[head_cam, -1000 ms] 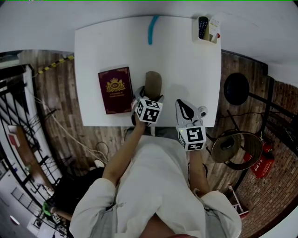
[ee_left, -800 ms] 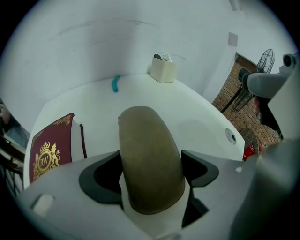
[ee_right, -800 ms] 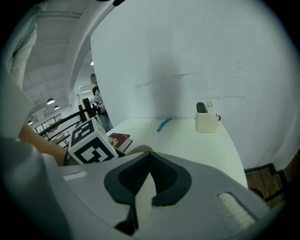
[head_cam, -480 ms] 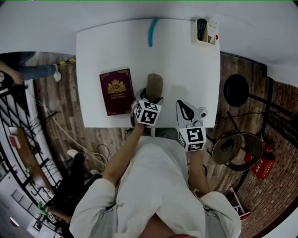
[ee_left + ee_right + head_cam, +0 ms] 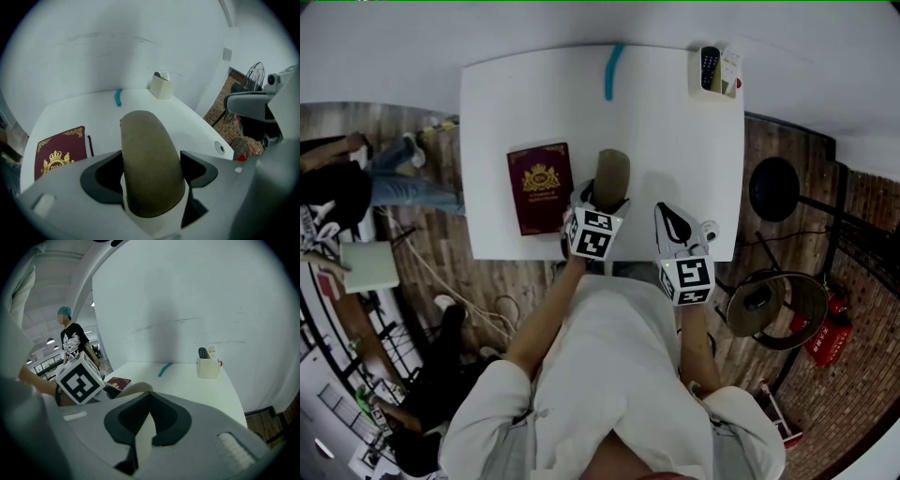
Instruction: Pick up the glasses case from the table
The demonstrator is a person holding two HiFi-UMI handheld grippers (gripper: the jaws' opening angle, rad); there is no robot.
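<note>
1. Head view — since a second ago, a bystander [image 5: 356,183] has walked in on the floor at the left. The jaws of your left gripper [image 5: 602,199] have just been closing and now clamp the near end of the glasses case [image 5: 611,169]. The case points away from you over the white desk [image 5: 675,141]. A maroon book [image 5: 540,186] lies just left of the case, not touching it. Your right gripper [image 5: 668,210] hangs at the desk's front edge, to the right of the case.
2. Left gripper view — both pads press the sides of the olive case. A teal stick [image 5: 118,97] and a white box [image 5: 162,86] sit at the far edge, well apart from it.
3. Right gripper view — your right jaws are together, with nothing between them.
</note>
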